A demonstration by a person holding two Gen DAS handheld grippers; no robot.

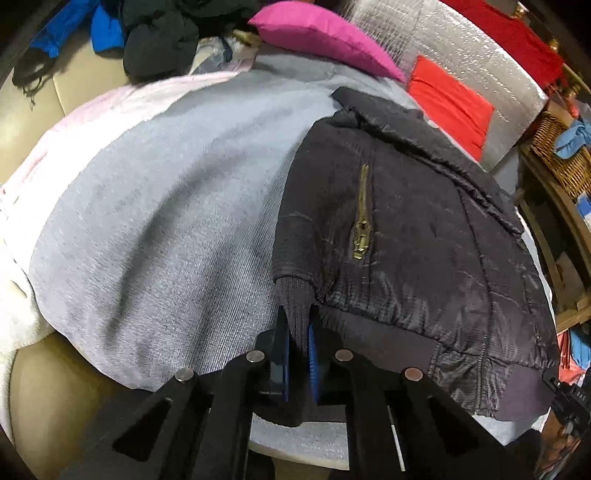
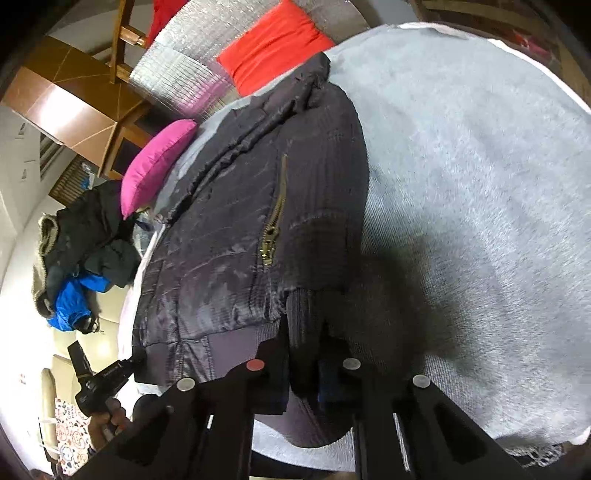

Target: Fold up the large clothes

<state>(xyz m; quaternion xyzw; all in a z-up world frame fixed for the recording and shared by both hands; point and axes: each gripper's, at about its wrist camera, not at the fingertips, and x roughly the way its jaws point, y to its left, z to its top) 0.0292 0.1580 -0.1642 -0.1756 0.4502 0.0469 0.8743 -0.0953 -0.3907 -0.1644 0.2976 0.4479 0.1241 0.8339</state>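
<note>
Left wrist: L gripper point(image 1: 297, 325) on jacket cuff point(image 1: 293, 295), no legible text.

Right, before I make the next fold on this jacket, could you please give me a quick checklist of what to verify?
1. Left gripper shut on the cuff: ok.
2. Right gripper shut on a cuff in its own view: ok, though its fingers are in shadow.
3. Jacket lies spread on the grey blanket, pocket zip facing up: ok.
4. Bare blanket beside the jacket to fold onto: ok.
5. Pink cushion clear of the collar: cannot tell.
6. Jacket's far side flat: cannot tell, it is out of sight.
</note>
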